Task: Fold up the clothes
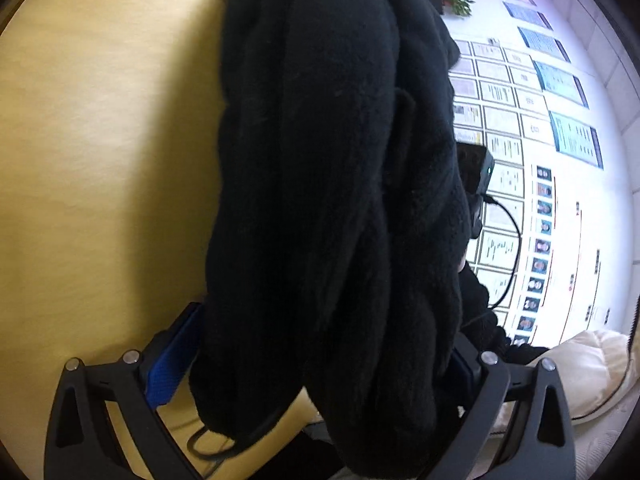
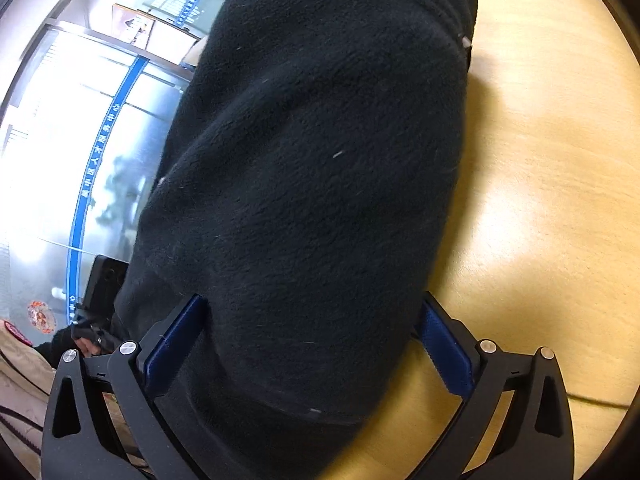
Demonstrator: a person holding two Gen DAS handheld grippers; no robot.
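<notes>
A thick black fleece garment (image 1: 332,200) fills the middle of both views, bunched in folds, over a yellow wooden table (image 1: 100,160). My left gripper (image 1: 320,360) is shut on a thick bundle of it; its blue pads (image 1: 172,364) press on the cloth from both sides. My right gripper (image 2: 312,344) is shut on another part of the same garment (image 2: 320,180), blue pads (image 2: 444,352) at each side. The fingertips are hidden in the fleece. The garment seems held off the table (image 2: 540,200).
A wall with posters and framed sheets (image 1: 540,140) stands beyond the table's edge. A cream cloth (image 1: 580,372) lies at the lower right. A black cable (image 1: 224,440) lies on the table. The other gripper's black body (image 1: 476,172) shows behind the garment. Glass partitions (image 2: 100,140) stand at left.
</notes>
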